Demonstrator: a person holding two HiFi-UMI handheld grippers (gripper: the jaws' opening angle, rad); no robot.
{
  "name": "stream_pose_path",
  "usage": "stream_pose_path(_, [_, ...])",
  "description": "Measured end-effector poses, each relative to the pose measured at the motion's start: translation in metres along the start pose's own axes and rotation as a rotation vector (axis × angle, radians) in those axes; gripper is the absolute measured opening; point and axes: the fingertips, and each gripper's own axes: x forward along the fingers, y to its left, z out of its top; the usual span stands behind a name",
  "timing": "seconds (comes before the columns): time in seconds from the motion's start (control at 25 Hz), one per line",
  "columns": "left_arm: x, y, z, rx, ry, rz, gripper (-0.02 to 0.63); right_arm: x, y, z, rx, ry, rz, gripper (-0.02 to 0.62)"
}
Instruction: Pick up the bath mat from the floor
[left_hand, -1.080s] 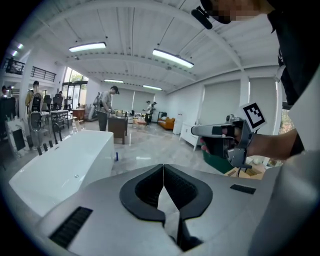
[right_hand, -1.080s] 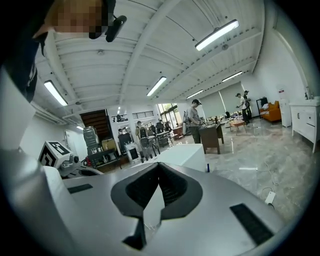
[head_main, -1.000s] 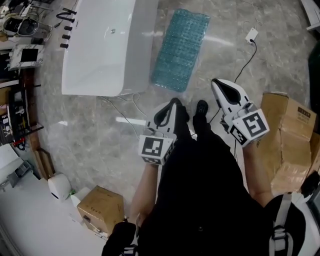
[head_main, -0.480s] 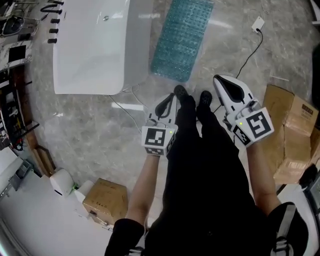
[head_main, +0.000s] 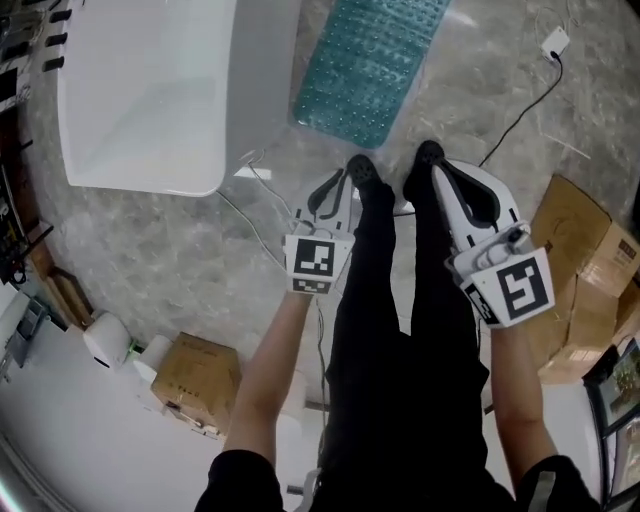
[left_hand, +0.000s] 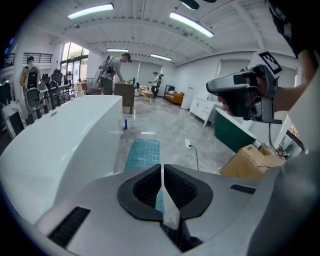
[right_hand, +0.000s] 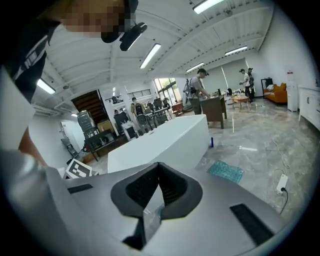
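Note:
The teal, bumpy bath mat (head_main: 375, 60) lies flat on the grey floor beside the bathtub, just ahead of the person's black shoes (head_main: 360, 170). My left gripper (head_main: 330, 195) hangs above the floor a short way short of the mat's near edge, jaws shut and empty. My right gripper (head_main: 455, 185) is held at about the same height to the right of the legs, also shut with nothing in it. The mat (left_hand: 142, 152) shows ahead of the closed jaws in the left gripper view; in the right gripper view the mat (right_hand: 226, 171) lies further off at the right.
A white bathtub (head_main: 150, 90) stands left of the mat. A power plug and black cable (head_main: 553, 42) trail across the floor at the right. Cardboard boxes sit at the right (head_main: 585, 270) and lower left (head_main: 195, 385). People work at desks far off (left_hand: 115, 70).
The person has stepped forward: the mat and bathtub have come closer to the feet and slid toward the top of the head view. Both grippers have stayed shut and low.

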Motion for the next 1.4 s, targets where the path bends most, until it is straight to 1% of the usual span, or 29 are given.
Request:
stream_pose_path(0.08, [0.027, 0.011, -0.029, -0.003, 0.019, 0.011, 0.009, 0.024, -0.008, -0.028, 0.015, 0.024, 0.014, 0.011])
stream_pose_path(0.2, [0.071, 0.027, -0.075, -0.027, 0.053, 0.035, 0.012, 0.059, -0.024, -0.07, 0.013, 0.052, 0.033, 0.012])
stream_pose_path(0.32, [0.117, 0.033, -0.131, -0.059, 0.106, 0.052, 0.029, 0.09, -0.043, -0.117, 0.012, 0.081, 0.051, 0.012])
stream_pose_path(0.4, [0.142, 0.031, -0.17, -0.105, 0.145, 0.064, 0.05, 0.107, -0.052, -0.149, 0.029, 0.106, 0.069, 0.012])
stream_pose_path(0.48, [0.165, 0.032, -0.204, -0.162, 0.164, 0.082, 0.071, 0.124, -0.06, -0.182, 0.035, 0.135, 0.086, 0.011])
stream_pose_path(0.64, [0.217, 0.05, -0.268, -0.277, 0.187, 0.135, 0.078, 0.165, -0.078, -0.249, 0.019, 0.184, 0.099, 0.011])
stream_pose_path(0.76, [0.26, 0.057, -0.321, -0.345, 0.224, 0.155, 0.091, 0.191, -0.09, -0.295, 0.013, 0.222, 0.1, 0.012])
stream_pose_path(0.8, [0.273, 0.06, -0.337, -0.383, 0.232, 0.163, 0.094, 0.199, -0.093, -0.307, 0.013, 0.231, 0.101, 0.012])
stream_pose_path(0.92, [0.305, 0.078, -0.378, -0.532, 0.233, 0.199, 0.111, 0.215, -0.098, -0.336, 0.009, 0.248, 0.107, 0.012])
stream_pose_path(1.0, [0.322, 0.091, -0.402, -0.597, 0.238, 0.228, 0.121, 0.222, -0.1, -0.353, 0.019, 0.256, 0.107, 0.012])
stream_pose_path(1.12, [0.341, 0.109, -0.438, -0.656, 0.262, 0.285, 0.145, 0.234, -0.103, -0.374, 0.043, 0.264, 0.104, 0.012])
stream_pose_path(1.24, [0.356, 0.123, -0.464, -0.715, 0.256, 0.338, 0.168, 0.244, -0.103, -0.385, 0.063, 0.253, 0.106, 0.012])
stream_pose_path(1.32, [0.364, 0.131, -0.477, -0.749, 0.25, 0.37, 0.201, 0.249, -0.099, -0.393, 0.061, 0.247, 0.129, 0.012])
stream_pose_path(1.4, [0.371, 0.137, -0.492, -0.794, 0.249, 0.409, 0.209, 0.254, -0.095, -0.402, 0.049, 0.255, 0.152, 0.011])
